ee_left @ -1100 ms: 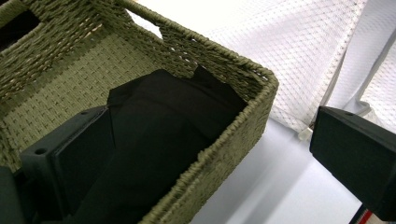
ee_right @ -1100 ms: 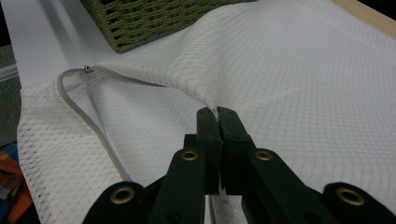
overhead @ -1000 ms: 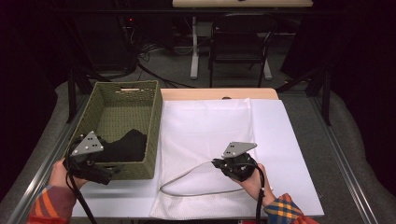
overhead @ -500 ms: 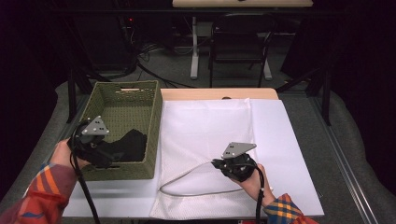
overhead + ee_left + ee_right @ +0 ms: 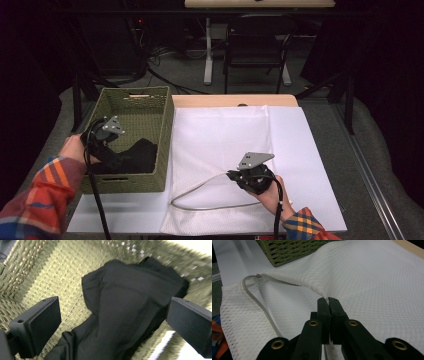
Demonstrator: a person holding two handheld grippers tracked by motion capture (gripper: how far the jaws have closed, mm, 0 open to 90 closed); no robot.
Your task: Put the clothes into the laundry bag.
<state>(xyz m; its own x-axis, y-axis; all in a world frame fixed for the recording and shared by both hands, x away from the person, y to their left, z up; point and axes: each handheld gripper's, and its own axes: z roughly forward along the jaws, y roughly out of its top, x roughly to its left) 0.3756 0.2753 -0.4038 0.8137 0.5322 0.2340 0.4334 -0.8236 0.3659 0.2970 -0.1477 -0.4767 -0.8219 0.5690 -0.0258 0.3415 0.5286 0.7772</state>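
Left gripper (image 5: 107,150), jaws spread, hangs over the black cloth (image 5: 130,312) inside the basket (image 5: 165,130) at the desk's left edge; right gripper (image 5: 328,305) pinches the mesh bag's (image 5: 372,287) lifted upper layer.

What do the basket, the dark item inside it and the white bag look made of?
Basket: olive woven fibre or paper cord, matte; the plaited weave shows in the left gripper view. Dark garment: soft black cloth, matte, lying in folds. White bag: fine mesh fabric, likely synthetic, with a visible grid pattern and a pale corded rim; the right tongs pinch its edge.
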